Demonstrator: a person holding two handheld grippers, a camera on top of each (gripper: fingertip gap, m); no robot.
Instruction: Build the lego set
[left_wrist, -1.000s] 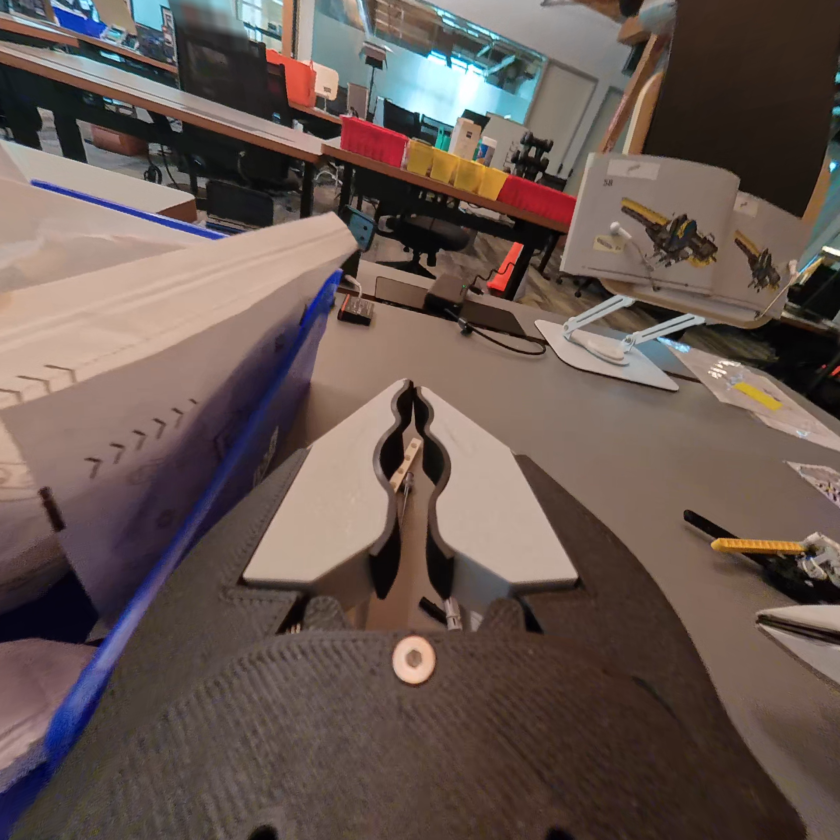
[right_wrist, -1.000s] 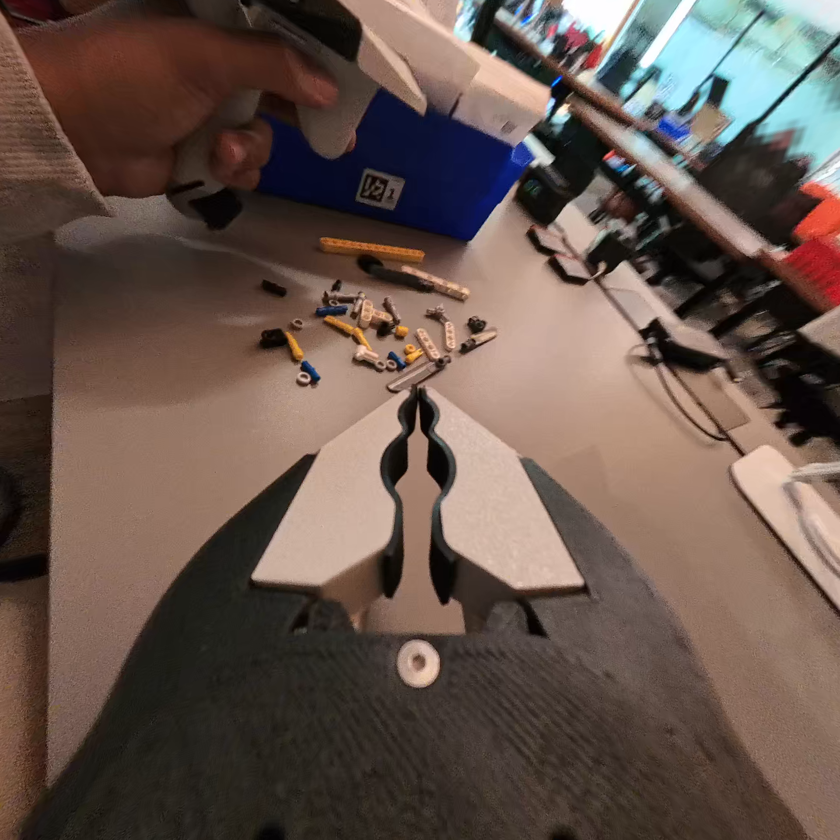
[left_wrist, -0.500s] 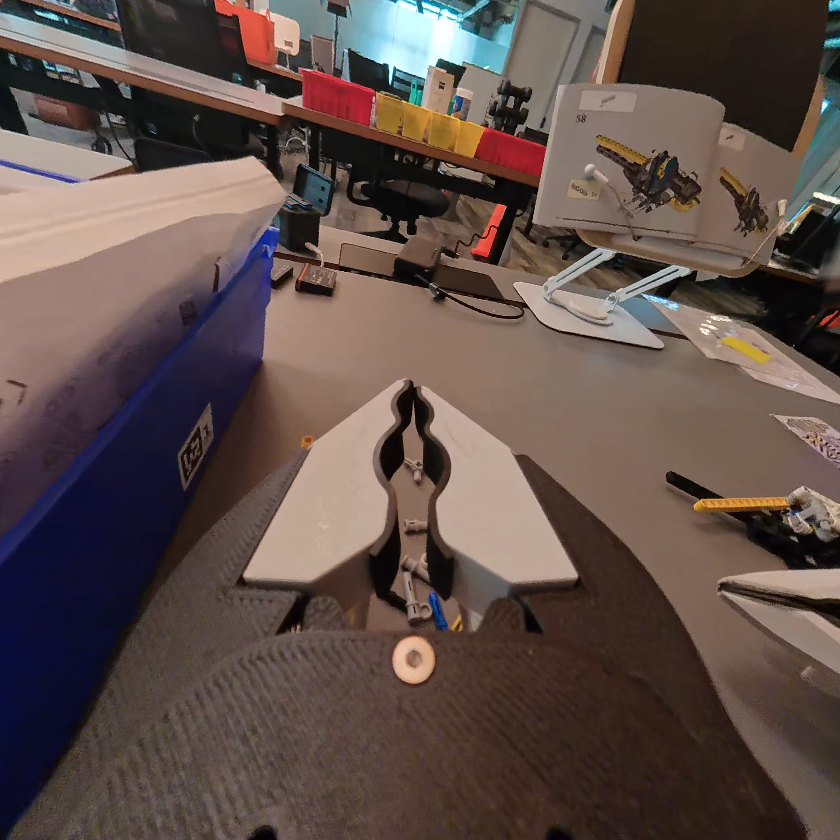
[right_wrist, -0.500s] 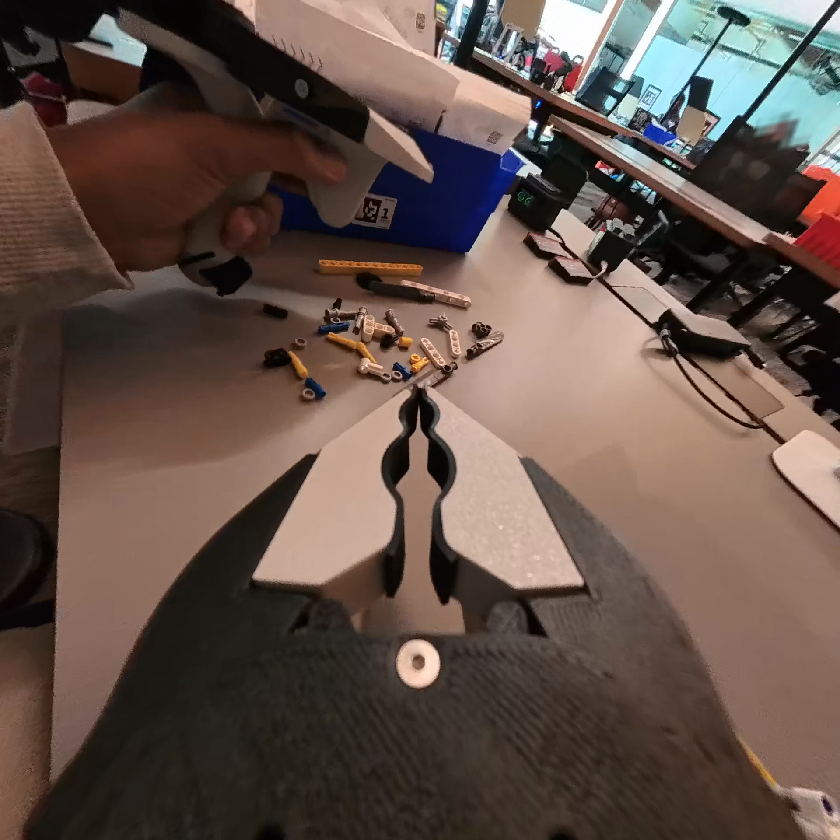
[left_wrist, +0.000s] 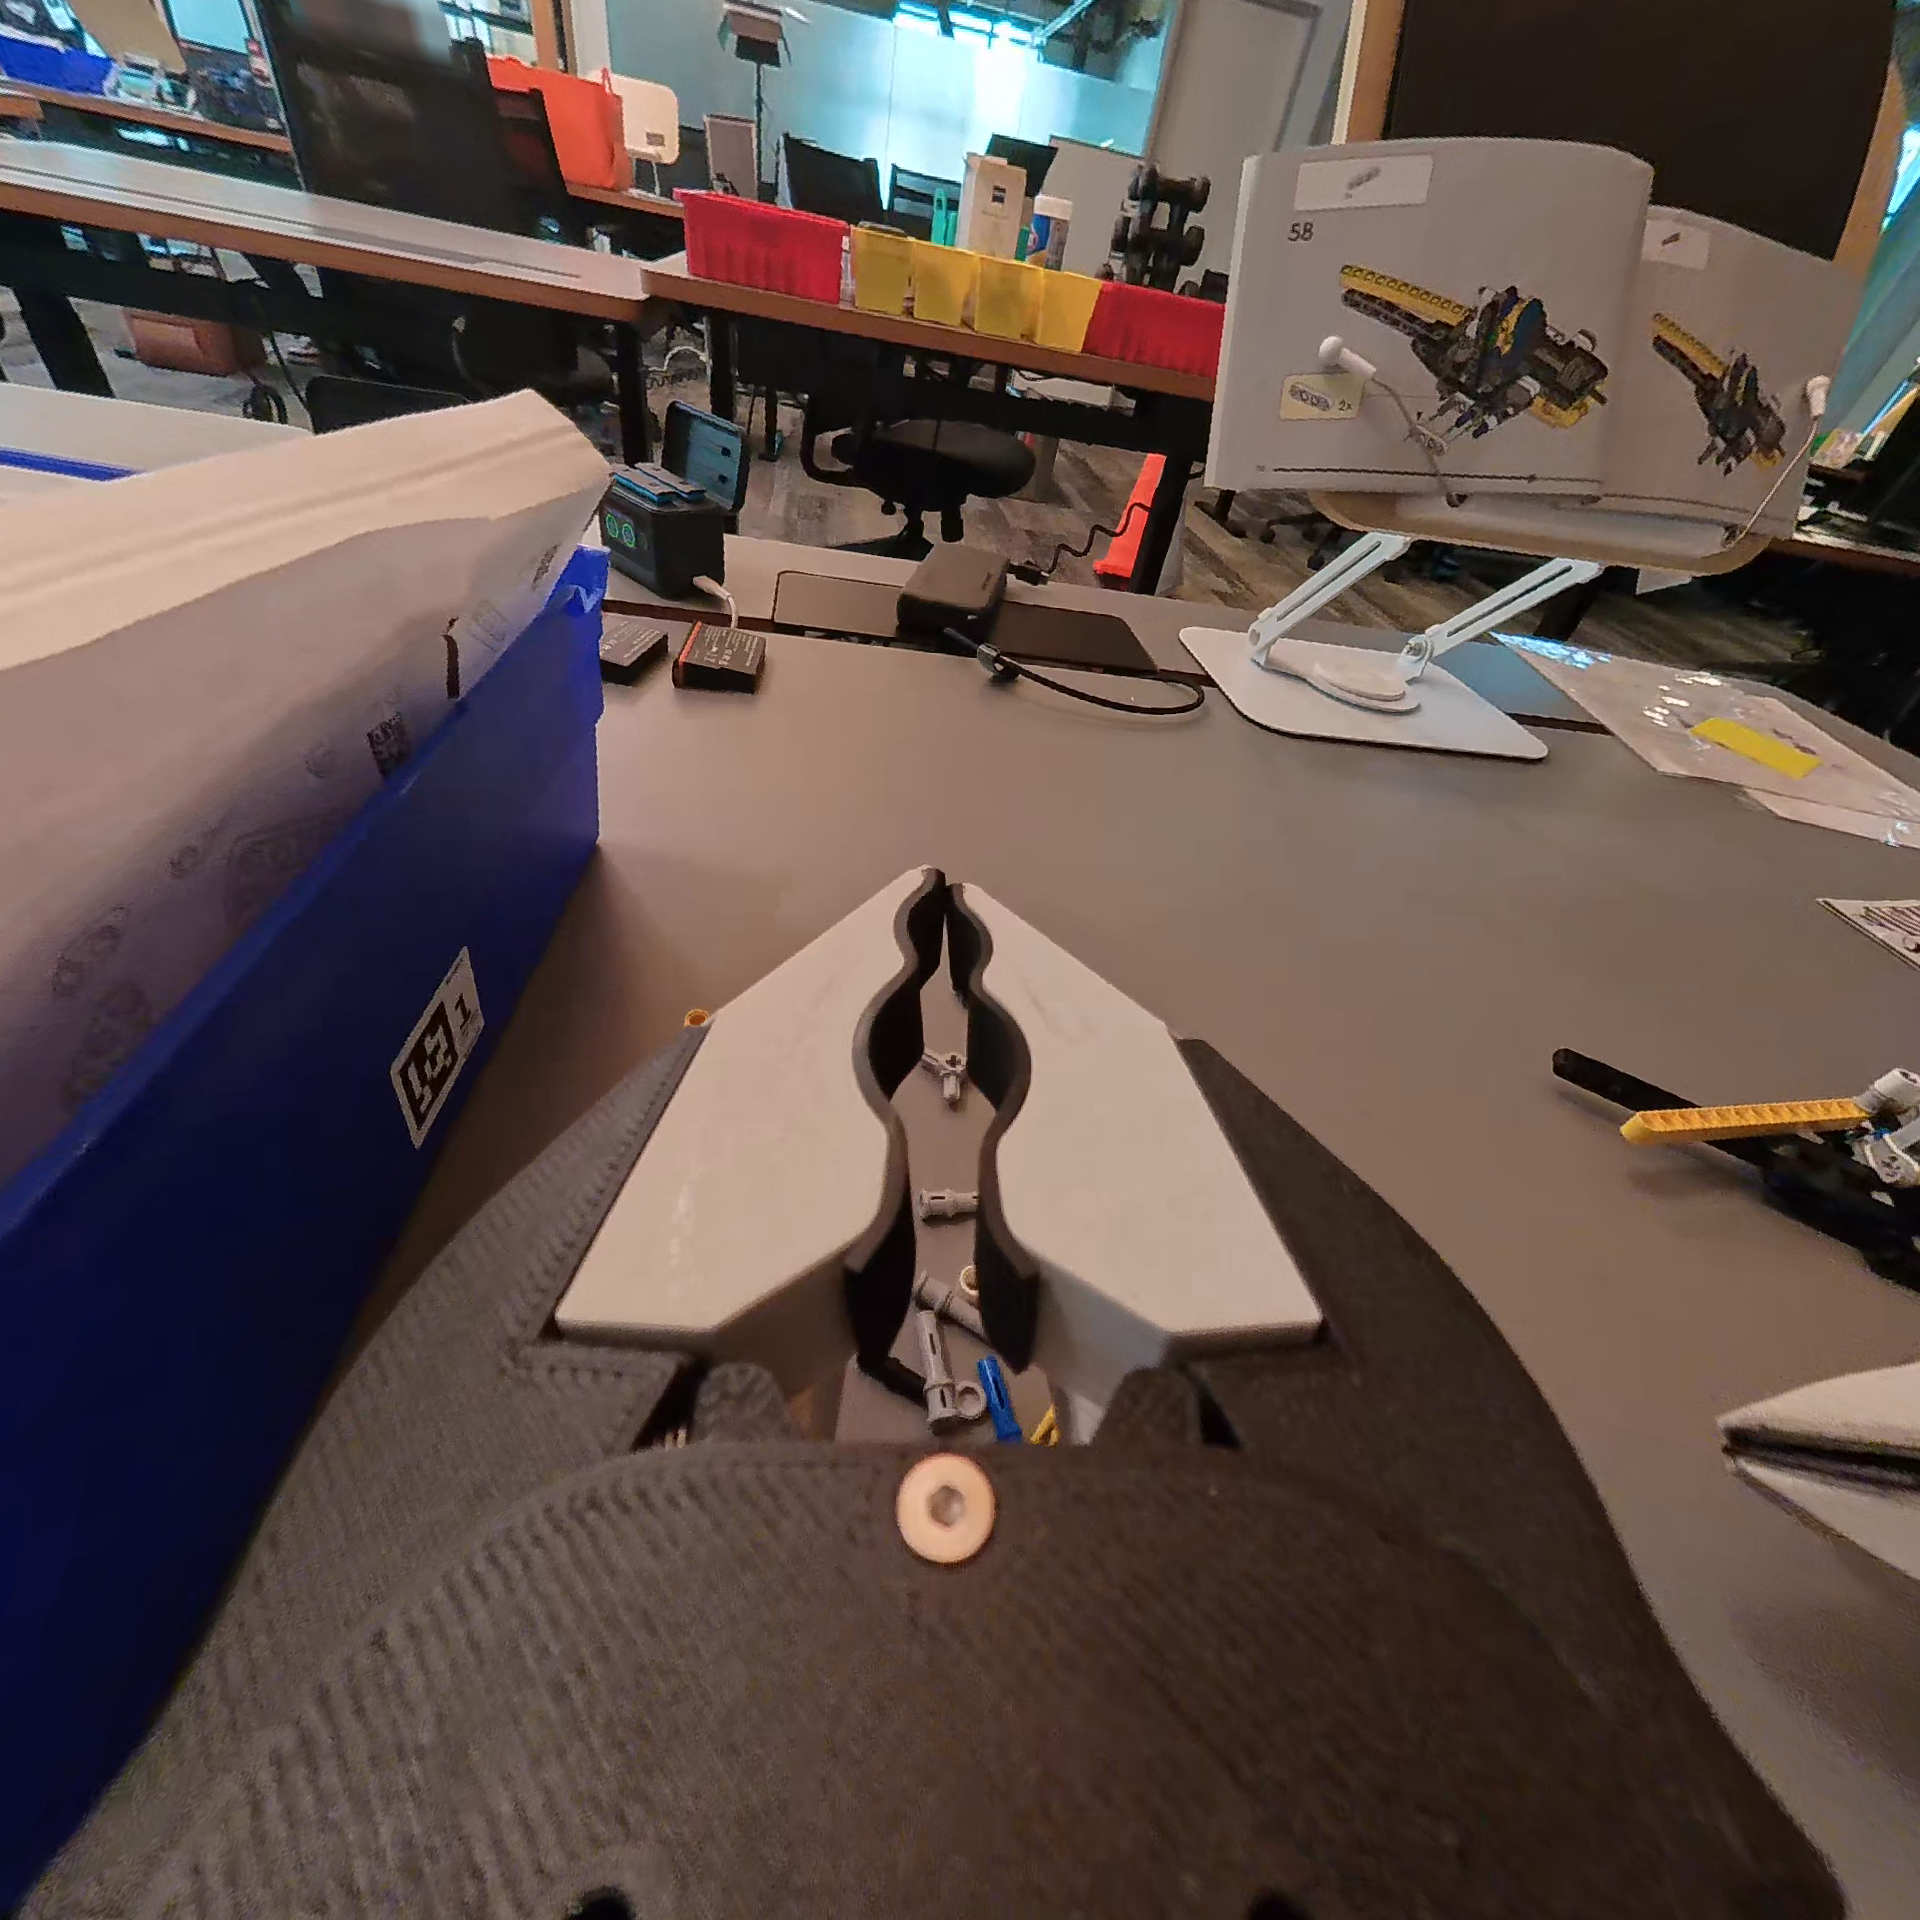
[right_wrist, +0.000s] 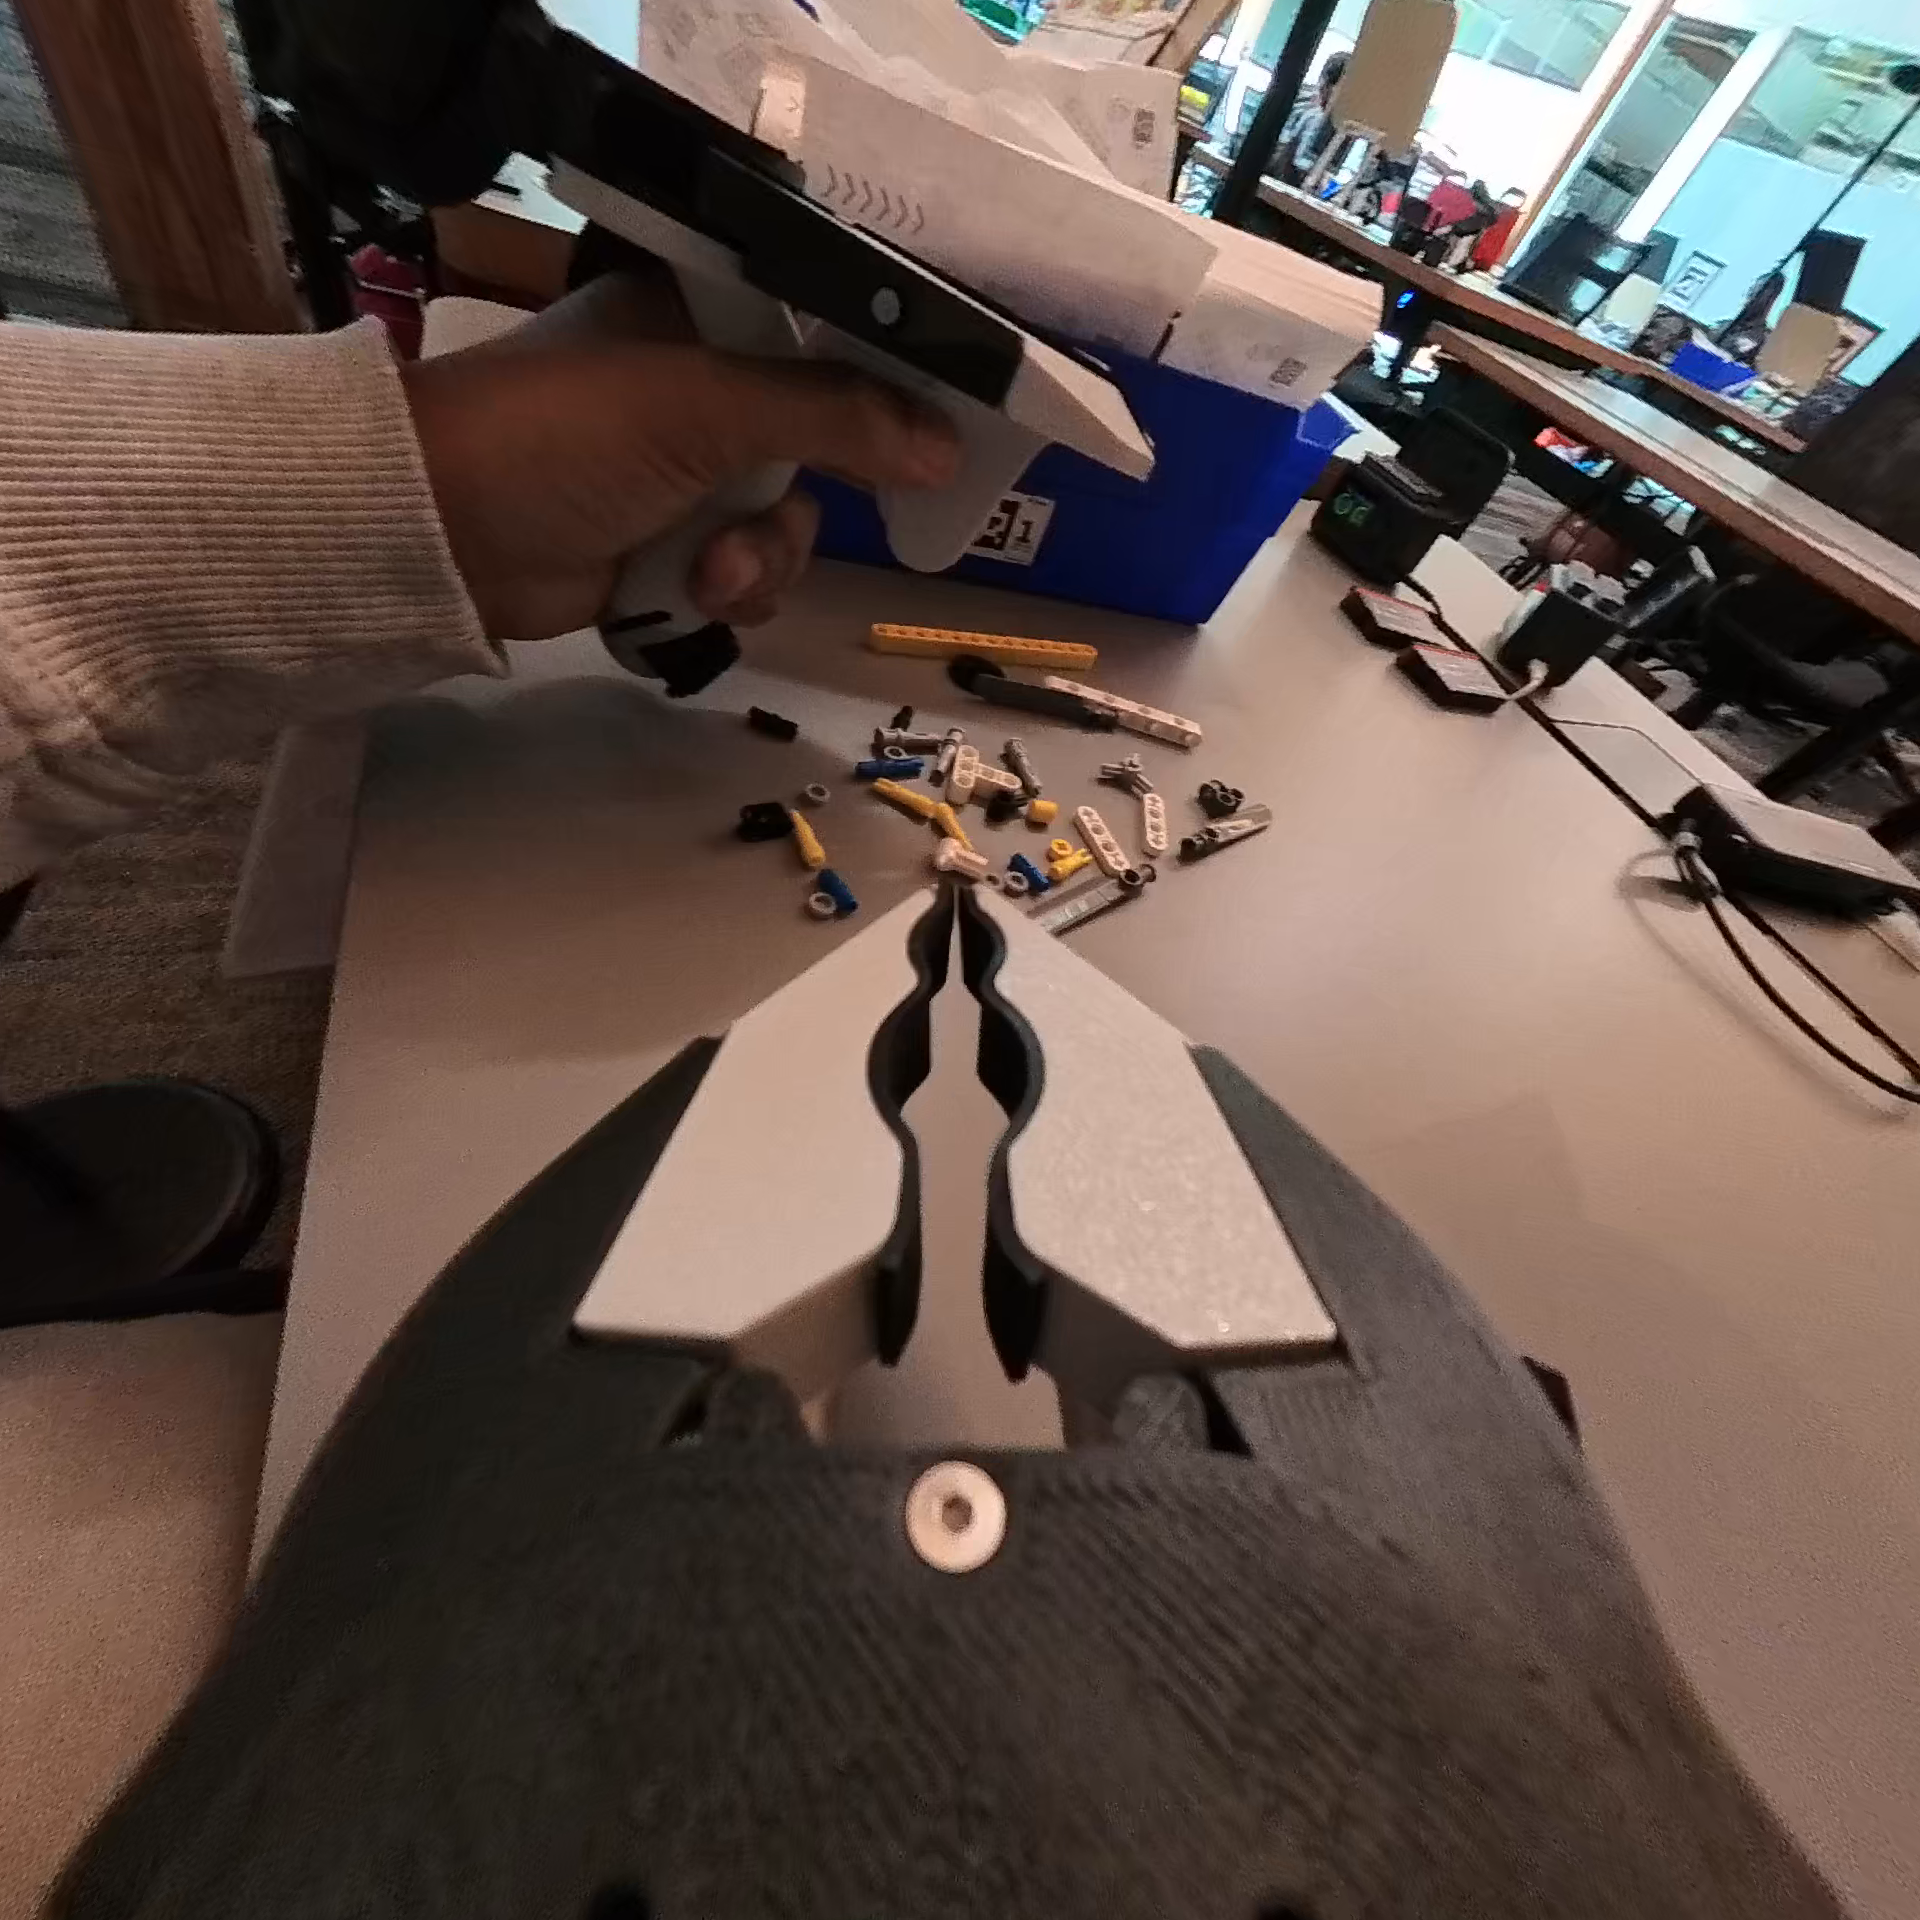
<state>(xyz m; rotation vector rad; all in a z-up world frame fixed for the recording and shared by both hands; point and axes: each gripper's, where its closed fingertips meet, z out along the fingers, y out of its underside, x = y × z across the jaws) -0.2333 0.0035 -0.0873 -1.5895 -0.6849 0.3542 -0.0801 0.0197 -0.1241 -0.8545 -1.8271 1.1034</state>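
Both tools, left and right, were closed and empty, it seemed. Loose lego pieces lay on the tabletop beside the blue bin; picking one small piece would need opening first, then a square descent.

A grey tabletop fills the near ground. Beyond it, long wood-edged desks on dark legs run across the room, with a black office chair tucked under one. Red bins and yellow bins line the far desk. Farther back, glass partitions glow pale blue, perhaps with daylight. The floor looks like patterned carpet.
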